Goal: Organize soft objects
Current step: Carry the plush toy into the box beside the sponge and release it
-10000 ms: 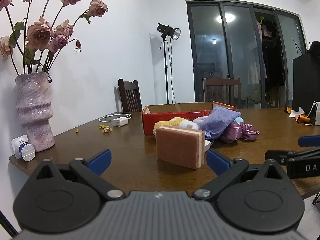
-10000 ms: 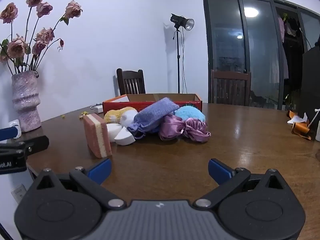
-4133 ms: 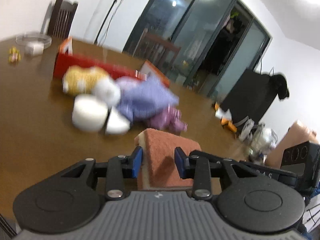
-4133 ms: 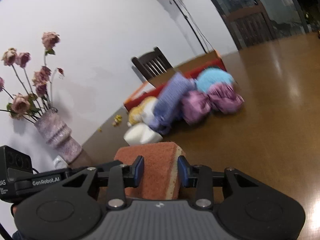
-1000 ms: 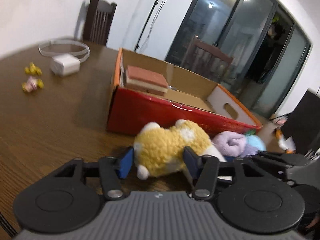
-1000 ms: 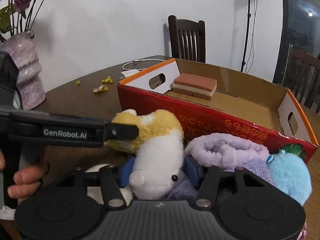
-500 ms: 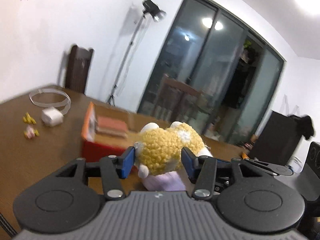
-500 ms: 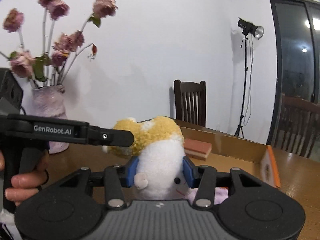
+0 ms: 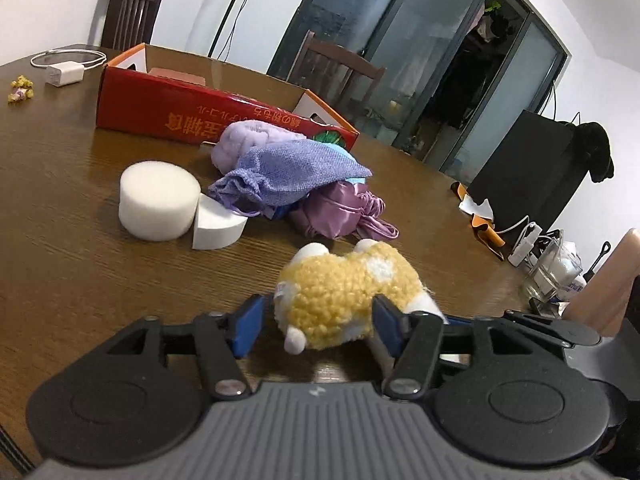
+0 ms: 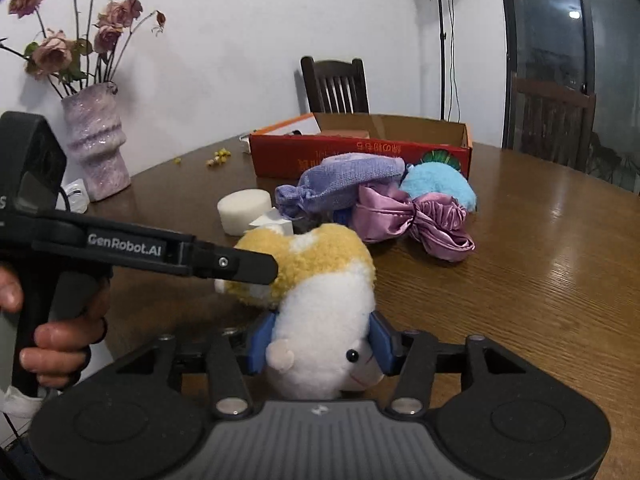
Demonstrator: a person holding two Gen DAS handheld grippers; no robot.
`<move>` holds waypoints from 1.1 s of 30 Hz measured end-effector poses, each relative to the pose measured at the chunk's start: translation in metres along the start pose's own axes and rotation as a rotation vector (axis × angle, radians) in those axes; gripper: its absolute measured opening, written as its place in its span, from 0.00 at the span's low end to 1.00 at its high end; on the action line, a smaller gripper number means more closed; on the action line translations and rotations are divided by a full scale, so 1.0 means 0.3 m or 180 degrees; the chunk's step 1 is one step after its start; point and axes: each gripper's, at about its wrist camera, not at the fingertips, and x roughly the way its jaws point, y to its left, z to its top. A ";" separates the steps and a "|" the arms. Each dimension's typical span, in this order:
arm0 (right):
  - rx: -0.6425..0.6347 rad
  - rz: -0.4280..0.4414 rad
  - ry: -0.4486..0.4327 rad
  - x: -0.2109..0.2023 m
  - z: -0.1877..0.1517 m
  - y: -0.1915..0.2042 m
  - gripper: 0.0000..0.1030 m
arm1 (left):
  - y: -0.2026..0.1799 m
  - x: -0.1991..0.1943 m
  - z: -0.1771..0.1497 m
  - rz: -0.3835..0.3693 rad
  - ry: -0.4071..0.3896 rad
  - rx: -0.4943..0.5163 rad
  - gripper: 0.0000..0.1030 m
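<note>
**Soft goods on the counter: count at hand**

We list one plush toy (image 10: 320, 280), yellow on the back and white on the face, low over the wooden counter (image 9: 60, 208) and caught between both claws. We see the left claw (image 9: 316, 322) with its jaws opening, the left pad clear of the yellow fleece and the right pad touching it. We see the right claw (image 10: 320, 342) with its jaws opening, both blue pads still against the white head.

Behind it we count two white foam pieces: one round (image 9: 159, 205), one wedge (image 9: 218, 226), touching. We count one lilac drawstring pouch (image 9: 288, 176), one pale purple roll (image 9: 252, 138), one pink satin bundle (image 10: 412, 218) and one blue fluffy ball (image 10: 438, 188), heaped together just before one red cardboard box (image 9: 224, 118).

Elsewhere: one vase (image 10: 98, 148) of dried roses, one white charger (image 9: 64, 74), two chairs.
</note>
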 end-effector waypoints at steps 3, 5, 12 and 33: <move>0.0093 0.0019 -0.0039 -0.004 -0.008 -0.021 0.56 | 0.000 -0.038 -0.007 -0.0008 -0.0017 0.0027 0.73; 0.0156 0.0037 -0.0059 -0.001 -0.012 -0.038 0.57 | -0.001 -0.039 -0.007 0.0023 -0.0015 0.0024 0.72; 0.0150 0.0053 -0.0053 0.029 -0.013 -0.046 0.54 | -0.031 0.007 -0.014 -0.0075 0.0169 0.0182 0.47; 0.0509 -0.0299 -0.0204 0.646 0.786 -0.467 0.49 | 0.177 0.676 0.946 -0.0093 0.0150 0.0283 0.54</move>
